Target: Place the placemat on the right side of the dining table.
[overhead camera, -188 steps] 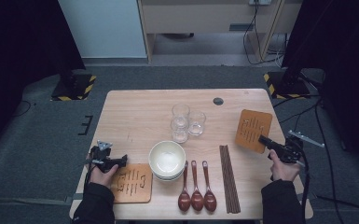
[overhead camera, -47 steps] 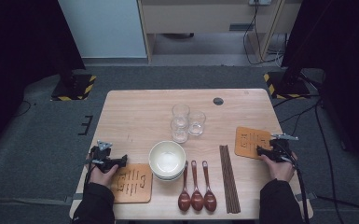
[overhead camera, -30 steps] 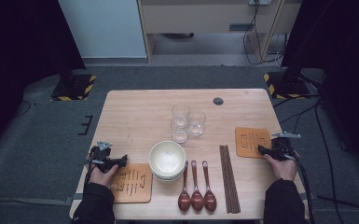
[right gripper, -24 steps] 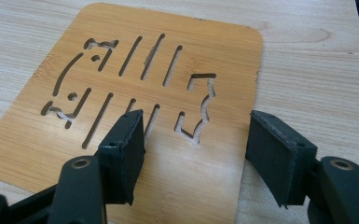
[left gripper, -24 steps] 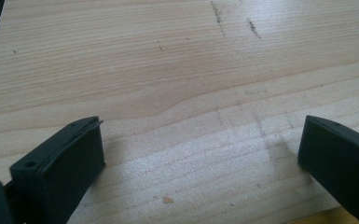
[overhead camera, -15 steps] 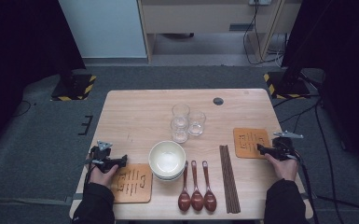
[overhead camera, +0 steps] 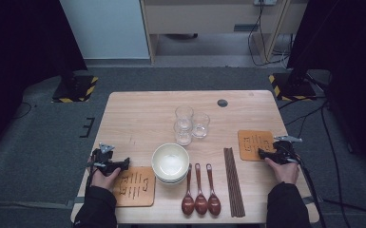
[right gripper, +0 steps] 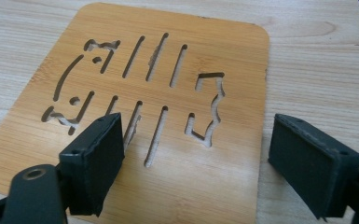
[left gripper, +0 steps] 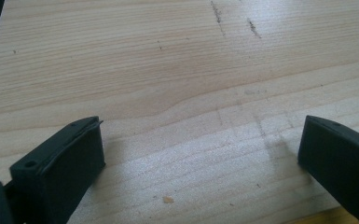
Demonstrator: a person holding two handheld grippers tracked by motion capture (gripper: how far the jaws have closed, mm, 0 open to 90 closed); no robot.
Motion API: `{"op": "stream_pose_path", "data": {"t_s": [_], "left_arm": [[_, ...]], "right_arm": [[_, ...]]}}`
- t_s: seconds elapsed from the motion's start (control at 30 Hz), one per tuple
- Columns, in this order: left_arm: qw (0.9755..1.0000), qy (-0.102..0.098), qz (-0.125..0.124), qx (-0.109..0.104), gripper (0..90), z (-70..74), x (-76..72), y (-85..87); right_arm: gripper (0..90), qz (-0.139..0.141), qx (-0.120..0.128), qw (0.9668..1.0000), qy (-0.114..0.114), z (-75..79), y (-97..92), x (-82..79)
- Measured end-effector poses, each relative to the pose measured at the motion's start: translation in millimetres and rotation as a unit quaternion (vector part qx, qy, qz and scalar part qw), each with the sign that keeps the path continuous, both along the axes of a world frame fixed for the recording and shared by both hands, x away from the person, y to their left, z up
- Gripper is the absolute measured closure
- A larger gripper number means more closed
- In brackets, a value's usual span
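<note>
A wooden trivet with cut-out slots lies flat on the table's right side. My right gripper hovers over its near edge. Its jaws have just been opening and now stand wide, one over the trivet and one past its edge, pressing on nothing. A second trivet lies at the front left. My left gripper rests just behind it, open over bare wood.
A stack of white bowls sits front centre, with three brown spoons and dark chopsticks to its right. Three glasses stand mid-table. A black disc sits in the light wooden table near the back edge.
Since the earliest frame the right trivet has come nearer the front edge and lies squarer, with the right gripper following it. The left gripper has kept still.
</note>
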State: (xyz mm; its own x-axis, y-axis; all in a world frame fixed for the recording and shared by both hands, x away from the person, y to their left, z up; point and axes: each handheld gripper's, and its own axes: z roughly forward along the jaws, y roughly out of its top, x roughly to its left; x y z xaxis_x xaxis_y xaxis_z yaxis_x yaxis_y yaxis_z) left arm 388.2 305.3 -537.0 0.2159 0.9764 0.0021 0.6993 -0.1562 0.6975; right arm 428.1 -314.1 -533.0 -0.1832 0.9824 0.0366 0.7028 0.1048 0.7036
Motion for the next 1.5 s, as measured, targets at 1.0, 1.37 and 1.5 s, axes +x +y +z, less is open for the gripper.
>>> {"op": "stream_pose_path", "data": {"t_s": [1.0,1.37,1.5], "left_arm": [[1.0,0.0,0.0,0.0,0.0,0.0,0.0,0.0],[1.0,0.0,0.001,0.0,0.0,0.1,-0.2,-0.1],[1.0,-0.002,0.003,-0.001,0.6,0.4,-1.1,0.0]], "right_arm": [[22.5,0.031,0.004,0.9995,0.008,3.1,-7.6,0.1],[21.2,0.03,0.009,0.9995,-0.01,11.2,-6.0,-1.2],[20.6,0.033,0.003,0.9994,-0.01,17.1,-3.0,-1.4]]}}
